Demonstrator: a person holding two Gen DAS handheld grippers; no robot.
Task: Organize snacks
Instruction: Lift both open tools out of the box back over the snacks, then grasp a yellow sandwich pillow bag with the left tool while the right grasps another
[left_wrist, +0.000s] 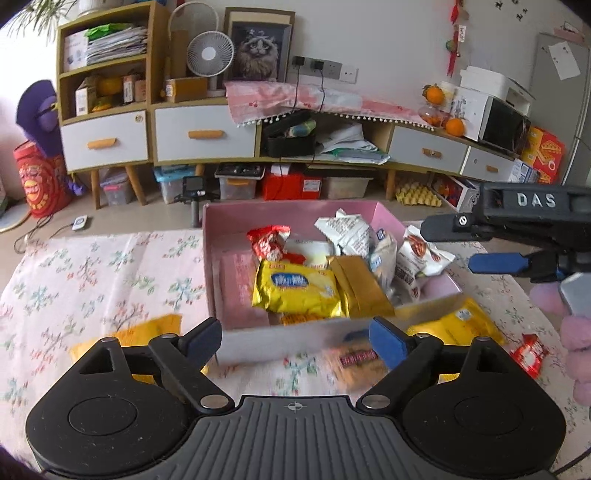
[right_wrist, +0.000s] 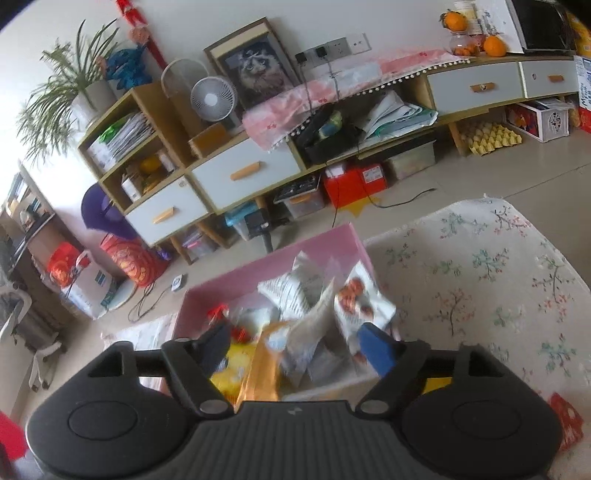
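A pink box (left_wrist: 229, 221) sits on the floral cloth and holds several snack packets: a yellow pack (left_wrist: 295, 288), a gold pack (left_wrist: 358, 284), a red pack (left_wrist: 267, 242) and white packs (left_wrist: 349, 230). My left gripper (left_wrist: 295, 341) is open and empty, just in front of the box's near wall. My right gripper (left_wrist: 476, 242) shows at the right, open, above the box's right side. In the right wrist view it (right_wrist: 295, 347) hovers open over the box (right_wrist: 266, 269), with white packs (right_wrist: 295, 299) between the fingers. Loose snacks lie outside: a yellow pack (left_wrist: 458, 325), an orange pack (left_wrist: 354, 363), a small red pack (left_wrist: 530, 352).
Another yellow pack (left_wrist: 147, 332) lies on the cloth at the left of the left gripper. A pink fuzzy thing (left_wrist: 576, 332) is at the right edge. Beyond the table's far edge are the floor and a long cabinet (left_wrist: 203, 136) with drawers.
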